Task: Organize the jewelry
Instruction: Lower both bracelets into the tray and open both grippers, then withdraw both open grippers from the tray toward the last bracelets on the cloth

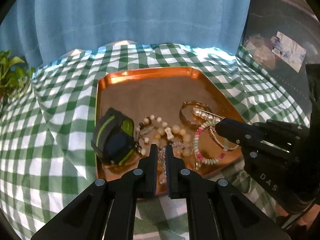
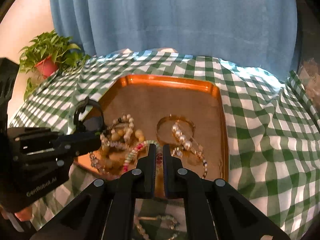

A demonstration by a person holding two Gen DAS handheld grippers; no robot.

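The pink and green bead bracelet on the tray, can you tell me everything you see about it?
The pink and green bead bracelet is a ring of small rounded beads, pale mint green with runs of pink and white, glossy like glass or plastic. It lies flat at the near right of the copper tray, overlapping a thin gold bangle and touching the heap of bigger cream beads. The tip of the right gripper hangs right at its far edge, jaws shut; whether it touches the bracelet is unclear.

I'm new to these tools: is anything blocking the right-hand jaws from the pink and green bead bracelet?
Nothing visible does. The right gripper, jaws shut, hangs just over the pink and green bead bracelet on the copper tray; a pearl strand lies beside it.
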